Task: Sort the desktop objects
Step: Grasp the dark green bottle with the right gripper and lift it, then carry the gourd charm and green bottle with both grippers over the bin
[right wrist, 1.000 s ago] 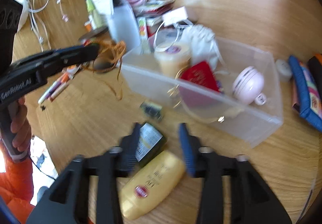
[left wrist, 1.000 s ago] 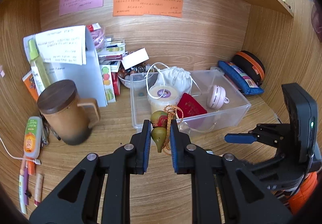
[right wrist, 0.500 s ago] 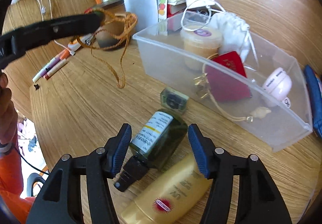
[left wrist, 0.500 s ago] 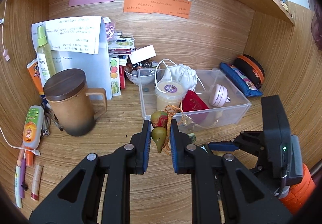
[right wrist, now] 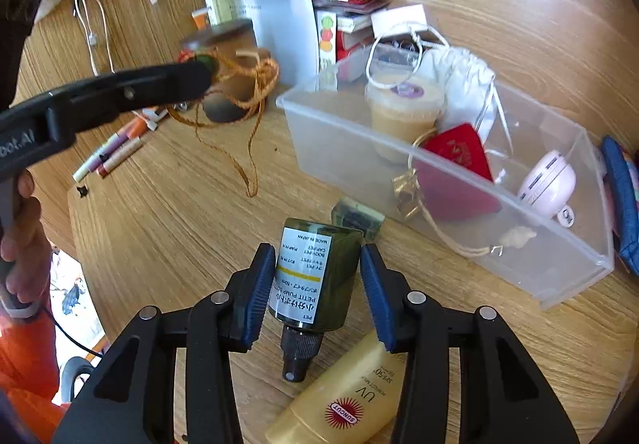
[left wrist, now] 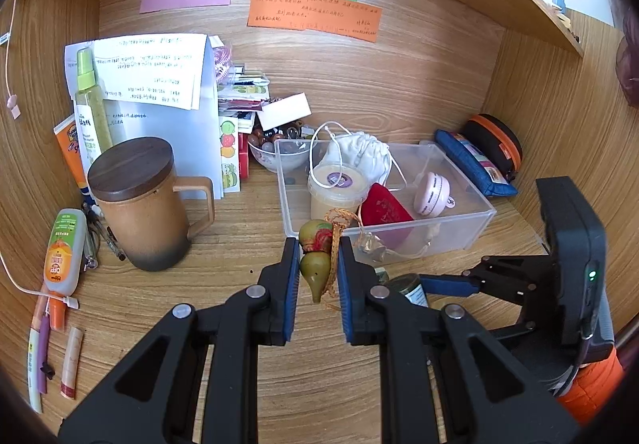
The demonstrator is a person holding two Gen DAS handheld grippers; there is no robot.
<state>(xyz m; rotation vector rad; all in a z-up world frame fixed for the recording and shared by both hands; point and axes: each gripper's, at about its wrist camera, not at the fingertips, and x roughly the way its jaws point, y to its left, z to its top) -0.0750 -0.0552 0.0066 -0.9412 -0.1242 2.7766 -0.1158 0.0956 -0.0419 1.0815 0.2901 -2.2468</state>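
My left gripper (left wrist: pixel 318 249) is shut on a small green gourd charm (left wrist: pixel 314 270) with an orange cord, held above the desk in front of a clear plastic box (left wrist: pixel 471 222). From the right wrist view the left gripper's fingers (right wrist: pixel 175 78) reach in from the left, and the cord (right wrist: pixel 249 92) dangles to the desk. My right gripper (right wrist: pixel 317 256) points down over a dark green pump bottle (right wrist: pixel 315 276) lying on the desk. Its jaws are closing, and the pads stand just beside the bottle's sides. A yellow sunscreen tube (right wrist: pixel 347 396) lies under the bottle's nozzle.
The box (right wrist: pixel 559 276) holds a cream jar, a white pouch, a red case and a pink round item. A small green block (right wrist: pixel 357 218) lies by its wall. A lidded brown mug (left wrist: pixel 139 212), pens (left wrist: pixel 40 344), papers and a blue pouch (left wrist: pixel 475 164) crowd the alcove.
The right gripper moved forward over the green bottle and its jaws narrowed around it. The left gripper kept hold of the gourd charm and stayed almost still.
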